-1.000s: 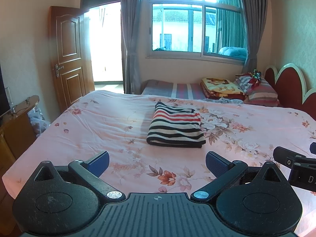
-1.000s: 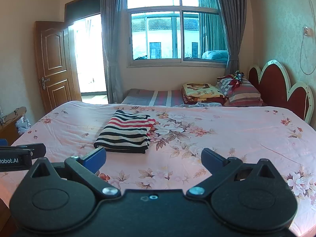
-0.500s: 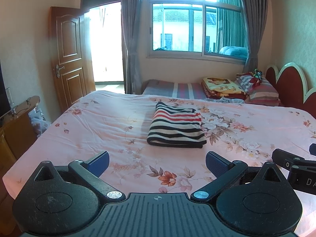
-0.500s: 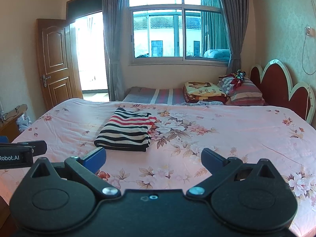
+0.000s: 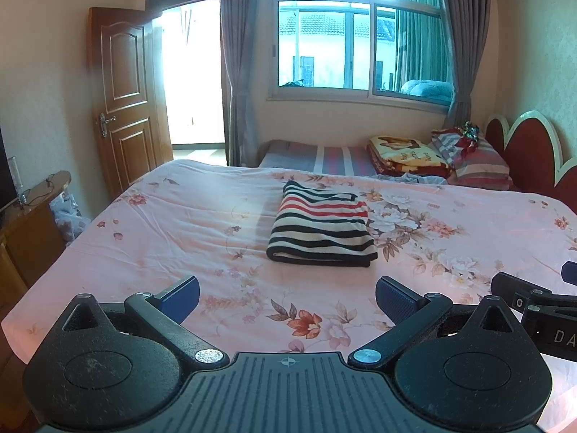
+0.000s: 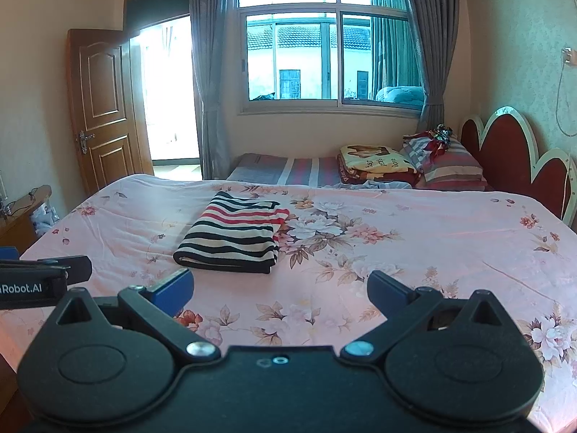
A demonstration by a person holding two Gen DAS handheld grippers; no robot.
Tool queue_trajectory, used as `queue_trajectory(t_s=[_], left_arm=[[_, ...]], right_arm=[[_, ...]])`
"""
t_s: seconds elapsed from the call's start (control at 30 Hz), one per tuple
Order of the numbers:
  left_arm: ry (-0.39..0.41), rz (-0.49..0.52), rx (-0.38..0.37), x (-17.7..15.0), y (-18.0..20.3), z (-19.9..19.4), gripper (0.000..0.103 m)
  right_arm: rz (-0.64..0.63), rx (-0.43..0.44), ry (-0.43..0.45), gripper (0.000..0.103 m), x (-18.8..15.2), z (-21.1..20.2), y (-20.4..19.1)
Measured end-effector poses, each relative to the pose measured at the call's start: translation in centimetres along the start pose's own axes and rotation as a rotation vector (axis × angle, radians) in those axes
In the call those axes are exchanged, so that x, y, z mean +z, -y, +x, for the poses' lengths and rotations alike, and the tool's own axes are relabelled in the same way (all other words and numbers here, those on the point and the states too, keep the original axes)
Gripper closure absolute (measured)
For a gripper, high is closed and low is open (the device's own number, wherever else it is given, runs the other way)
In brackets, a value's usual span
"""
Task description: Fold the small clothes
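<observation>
A folded garment with black, white and red stripes (image 5: 321,231) lies flat in the middle of the pink floral bed (image 5: 180,231); it also shows in the right wrist view (image 6: 230,238). My left gripper (image 5: 286,297) is open and empty, held above the bed's near edge, well short of the garment. My right gripper (image 6: 279,288) is open and empty, beside the left one and to the garment's right. Each gripper's body shows at the edge of the other's view.
Folded blankets and pillows (image 5: 432,158) are piled at the far side by the red headboard (image 5: 533,151). A wooden cabinet (image 5: 29,231) stands left of the bed. An open door (image 5: 122,97) and a window are behind.
Both views have drifted slightly; the grippers have risen or pulled back a little. The garment has not moved and both grippers stay open.
</observation>
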State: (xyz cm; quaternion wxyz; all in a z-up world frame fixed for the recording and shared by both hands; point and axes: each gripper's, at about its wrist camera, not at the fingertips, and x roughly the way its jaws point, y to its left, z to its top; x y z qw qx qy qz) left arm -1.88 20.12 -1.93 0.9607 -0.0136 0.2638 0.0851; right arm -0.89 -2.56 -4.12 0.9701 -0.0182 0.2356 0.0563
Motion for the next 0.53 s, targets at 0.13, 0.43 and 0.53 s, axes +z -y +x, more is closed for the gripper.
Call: queue_trajectory(t_s=[0.13,0.43,0.53], left_arm=[[-0.002,-0.003,0.002,0.1,-0.1,0.4,0.000],[0.012,0.023,-0.037,0.0,0.1,1.8,0.000],[0.000,0.040,-0.041,0.0,0.6,3.1,0.000]], right_arm=[[0.000,0.001,0.001,0.001,0.0,0.1,-0.1],[-0.001,0.010,-0.017,0.001,0.2,1.3,-0.5],[-0.006,0.011,-0.033,0.001,0.1,2.2,-0.7]])
